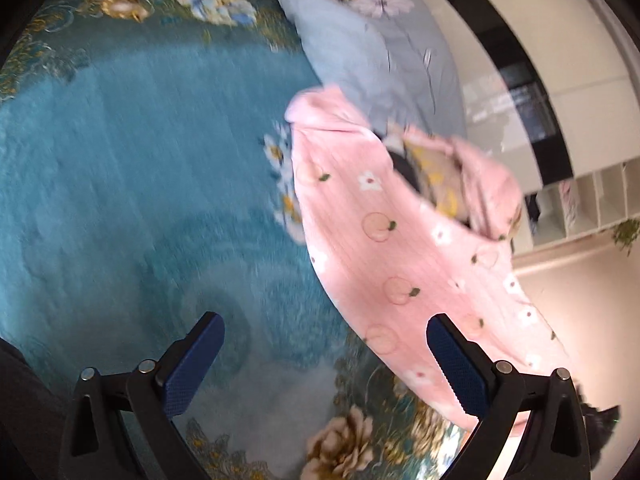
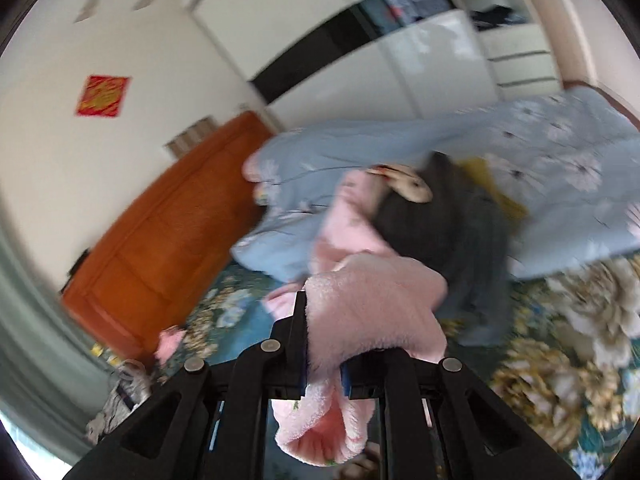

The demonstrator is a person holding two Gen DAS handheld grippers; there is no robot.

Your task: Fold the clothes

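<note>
- Pink fleece garment (image 2: 372,312) fills the gap between the right gripper (image 2: 324,364) fingers, which are pinched narrow on a bunched fold of it; loose fabric spills below the fingers and rises ahead of them.
- In the left wrist view the same pink garment (image 1: 400,248), printed with peaches and white flowers, lies ahead and to the right of the left gripper (image 1: 324,364), its long axis running diagonally from far-left to near-right, its near end passing behind the right fingertip.
- One edge of the garment runs beside open teal bedspread (image 1: 140,180); the stretch ahead of and between the left fingers (image 1: 196,364) is bare cloth with room to move.
- Left gripper fingers stand wide apart, holding nothing.
- One pale blue floral quilt (image 1: 360,52) lies bunched beyond the garment's far end; in the right wrist view it sits ahead of the fingers.
- One dark grey garment (image 2: 452,232) lies against the quilt, just past the pink fleece.
- One orange wooden headboard (image 2: 168,232) stands ahead-left of the right fingers, a white wardrobe (image 2: 400,60) farther off.
- Both views are motion-blurred, so finer folds cannot be told.
</note>
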